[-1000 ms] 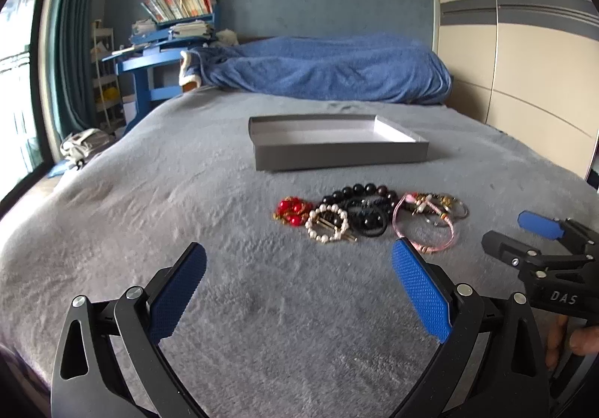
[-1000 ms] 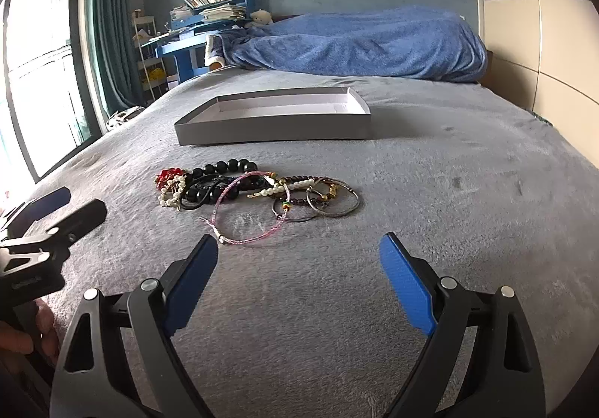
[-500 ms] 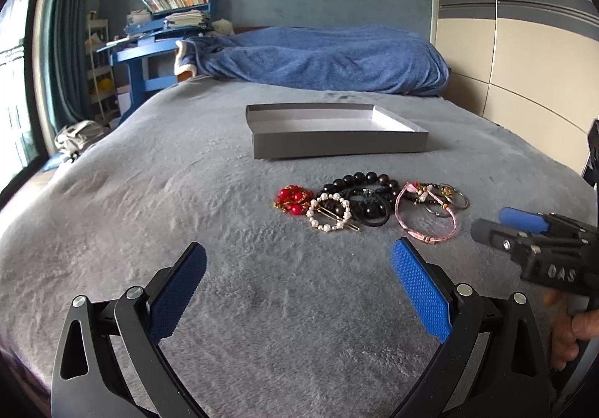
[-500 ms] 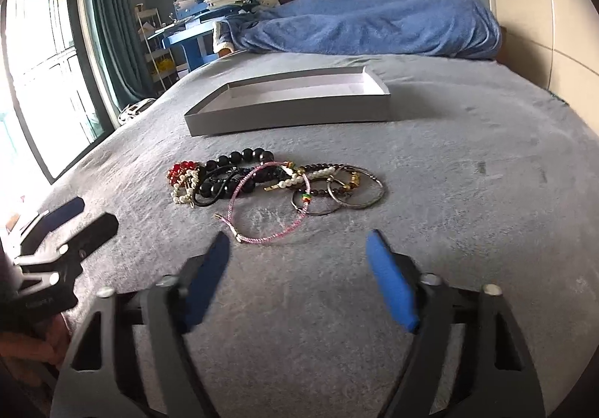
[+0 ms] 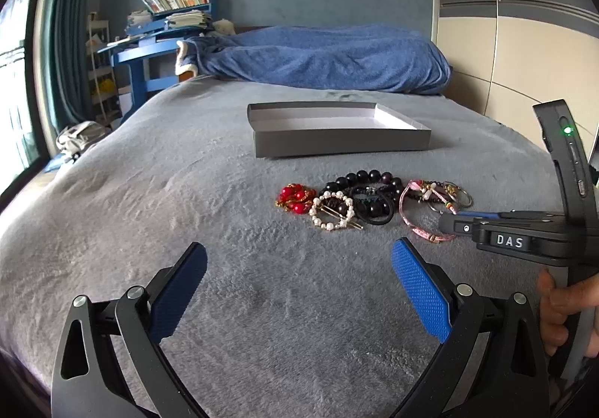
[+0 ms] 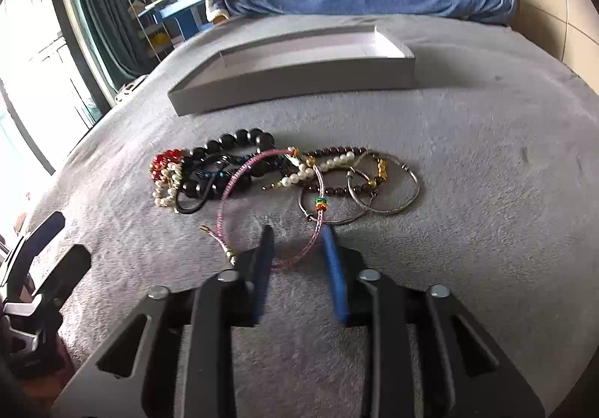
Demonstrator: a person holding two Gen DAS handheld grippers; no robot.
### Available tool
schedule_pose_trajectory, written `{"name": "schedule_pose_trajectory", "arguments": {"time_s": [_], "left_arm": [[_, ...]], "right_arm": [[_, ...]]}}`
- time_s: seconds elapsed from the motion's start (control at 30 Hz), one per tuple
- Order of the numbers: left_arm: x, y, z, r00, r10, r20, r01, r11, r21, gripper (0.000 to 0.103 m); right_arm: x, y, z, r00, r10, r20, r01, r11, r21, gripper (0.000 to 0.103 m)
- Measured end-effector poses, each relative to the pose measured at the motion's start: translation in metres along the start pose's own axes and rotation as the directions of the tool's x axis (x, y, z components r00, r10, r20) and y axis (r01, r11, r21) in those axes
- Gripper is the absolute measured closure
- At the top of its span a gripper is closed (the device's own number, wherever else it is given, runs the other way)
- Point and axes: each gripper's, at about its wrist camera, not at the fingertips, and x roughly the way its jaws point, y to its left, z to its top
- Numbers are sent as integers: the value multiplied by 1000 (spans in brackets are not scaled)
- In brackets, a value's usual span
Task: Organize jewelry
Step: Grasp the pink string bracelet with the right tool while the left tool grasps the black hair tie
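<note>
A heap of jewelry lies on the grey bed: a red bead piece (image 5: 294, 198), a pearl ring clip (image 5: 332, 211), black bead bracelets (image 6: 232, 156), a pink cord bracelet (image 6: 269, 201) and metal bangles (image 6: 385, 186). An empty grey tray (image 5: 337, 145) stands behind them; it also shows in the right wrist view (image 6: 292, 81). My right gripper (image 6: 297, 234) is low over the near arc of the pink bracelet, its jaws narrowed around the cord with a gap left. My left gripper (image 5: 299, 261) is wide open and empty, short of the heap.
A rumpled blue blanket (image 5: 322, 58) lies at the head of the bed. A blue desk with books (image 5: 157, 43) stands at the back left by the curtain. Wardrobe doors (image 5: 524, 43) line the right side.
My right gripper has moved forward and down to the pink bracelet and its jaws have narrowed from wide open. My left gripper has hardly moved.
</note>
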Motion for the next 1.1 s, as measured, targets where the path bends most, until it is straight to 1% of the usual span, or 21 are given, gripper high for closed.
{"name": "schedule_pose_trajectory", "arguments": {"time_s": [0.03,0.07,0.13,0.2,0.27,0.3,0.33,0.4,0.5,0.53,0.6,0.73,0.83,0.9,0.97,1.03,1.1], "left_arm": [[2,0,2,1000,2,-13,-2,1000,0,5],[4,0,4,1000,0,-26,0,1000,-1,5],[9,2,14,999,-14,-52,14,1000,-13,7],[11,2,22,999,-11,-51,10,1000,-13,7],[16,-1,30,998,-13,-54,14,1000,9,9],[18,-3,32,998,-20,-59,21,1000,18,14],[23,-7,34,997,-34,-74,36,999,31,17],[31,-12,37,993,-59,-106,65,997,50,29],[40,-22,40,983,-106,-147,116,991,62,38],[42,-25,40,981,-117,-156,128,990,64,39],[45,-33,41,975,-140,-172,156,985,78,45],[50,-54,44,969,-166,-185,194,970,147,49],[60,-69,45,968,-147,-204,188,961,204,53],[68,-75,44,967,-121,-226,173,958,229,63],[76,-78,41,962,-91,-257,157,956,247,71],[83,-81,38,957,-74,-282,150,954,261,77],[86,-81,36,955,-60,-290,140,954,265,88]], "right_arm": [[-1,0,-1,1000,7,0,-7,1000,-2,97],[-1,0,-2,1000,12,1,-12,1000,-4,100],[-5,-1,-4,1000,19,13,-19,1000,-7,100],[-11,-2,-7,999,20,26,-20,1000,-10,100],[-17,-3,-10,999,13,37,-12,1000,-15,100],[-20,-4,-11,999,7,46,-6,1000,-15,100],[-23,-6,-13,999,2,52,-2,1000,-12,100],[-29,-11,-15,998,-11,66,11,1000,-1,100],[-38,-21,-16,995,-36,90,34,999,24,100],[-40,-23,-17,995,-40,93,37,999,31,100],[-43,-27,-19,994,-46,102,42,998,43,100],[-43,-27,-20,993,-50,109,46,998,40,100],[-44,-30,-20,991,-54,120,48,998,51,100],[-46,-32,-19,989,-59,132,52,997,58,100],[-48,-32,-19,988,-58,142,50,997,60,100],[-49,-31,-18,988,-54,148,46,997,59,100],[-47,-31,-18,987,-50,152,42,998,54,100]]}}
